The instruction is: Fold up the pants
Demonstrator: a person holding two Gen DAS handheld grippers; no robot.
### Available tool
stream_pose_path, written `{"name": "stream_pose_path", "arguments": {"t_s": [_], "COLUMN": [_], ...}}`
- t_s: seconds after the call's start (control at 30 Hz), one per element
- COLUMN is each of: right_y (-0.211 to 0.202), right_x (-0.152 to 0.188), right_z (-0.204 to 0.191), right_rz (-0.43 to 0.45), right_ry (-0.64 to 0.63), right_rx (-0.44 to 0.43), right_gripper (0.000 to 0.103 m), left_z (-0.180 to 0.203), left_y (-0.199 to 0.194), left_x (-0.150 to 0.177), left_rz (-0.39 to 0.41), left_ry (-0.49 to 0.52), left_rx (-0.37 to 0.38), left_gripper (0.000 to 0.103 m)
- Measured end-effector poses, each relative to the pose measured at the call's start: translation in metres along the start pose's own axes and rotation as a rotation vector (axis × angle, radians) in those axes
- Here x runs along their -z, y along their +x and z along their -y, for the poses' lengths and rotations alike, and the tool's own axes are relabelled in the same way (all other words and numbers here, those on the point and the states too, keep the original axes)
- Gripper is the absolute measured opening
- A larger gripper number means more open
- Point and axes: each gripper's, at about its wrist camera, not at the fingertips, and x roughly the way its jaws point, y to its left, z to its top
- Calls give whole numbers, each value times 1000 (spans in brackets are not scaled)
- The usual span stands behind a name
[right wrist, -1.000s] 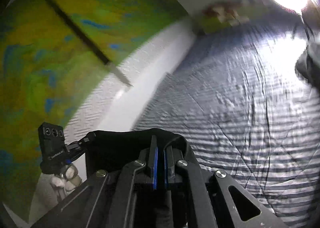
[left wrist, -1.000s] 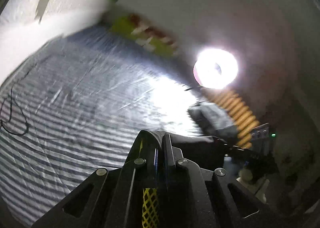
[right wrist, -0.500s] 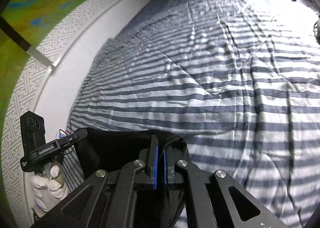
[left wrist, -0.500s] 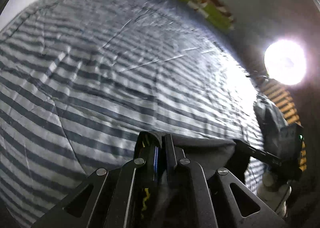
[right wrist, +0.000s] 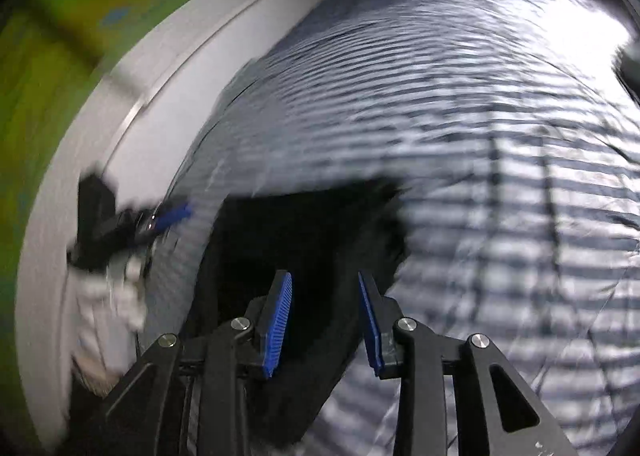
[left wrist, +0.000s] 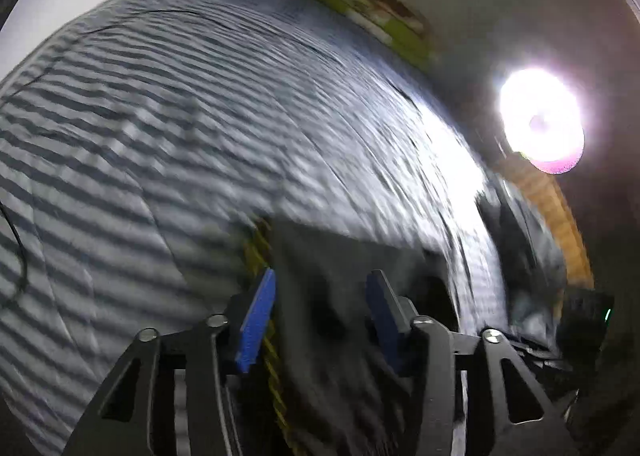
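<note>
The dark pants (left wrist: pixel 352 288) with a yellow patterned side strip lie on the striped bedsheet (left wrist: pixel 180 128), blurred by motion. My left gripper (left wrist: pixel 320 288) is open, its blue pads spread on either side of the cloth edge. In the right wrist view the pants (right wrist: pixel 304 232) show as a black mass on the sheet (right wrist: pixel 480 136). My right gripper (right wrist: pixel 324 292) is open too, with the cloth below and between its blue pads. The left gripper (right wrist: pixel 120 224) appears at the left of that view, held by a gloved hand (right wrist: pixel 116 296).
A bright ring light (left wrist: pixel 540 128) glares at the right. A green-and-white box (left wrist: pixel 360 12) lies at the bed's far edge. A white patterned headboard (right wrist: pixel 132 116) and green wall (right wrist: pixel 60 36) bound the bed on the left. Another dark heap (left wrist: pixel 516 240) sits near the right edge.
Both grippers were shut on the pants half a second ago; both have opened and let the cloth go onto the bed. Both views are blurred by motion.
</note>
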Motion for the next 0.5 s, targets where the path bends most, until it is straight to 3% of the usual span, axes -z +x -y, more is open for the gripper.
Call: {"name": "stream_pose_path", "arguments": {"t_s": [0.1,0.23,0.33,0.43,0.5], "right_y": [8,27,22,-5,-21], "right_x": [27,67,84,78,65], "right_z": [-31,-33,-38,-36,-25], "right_rz": [-49,-148,-151,-97,-15], "right_ry": [-102,-85,-120,-103,-68], "right_rx": [1,13,20,-37,8], "right_gripper": [31,31,31,33,42], "left_z": [26,19,4,1,-4], "left_y": [8,20,6,-20,-29], "left_x": [44,85,90,76,61], "left_rz": [-109,-190,-173,-99,-62], "left_ry": [106,147,89,68,34], "left_rx": [-6,-139,-121,-106,-97], "left_gripper": [45,42,40,42,54]}}
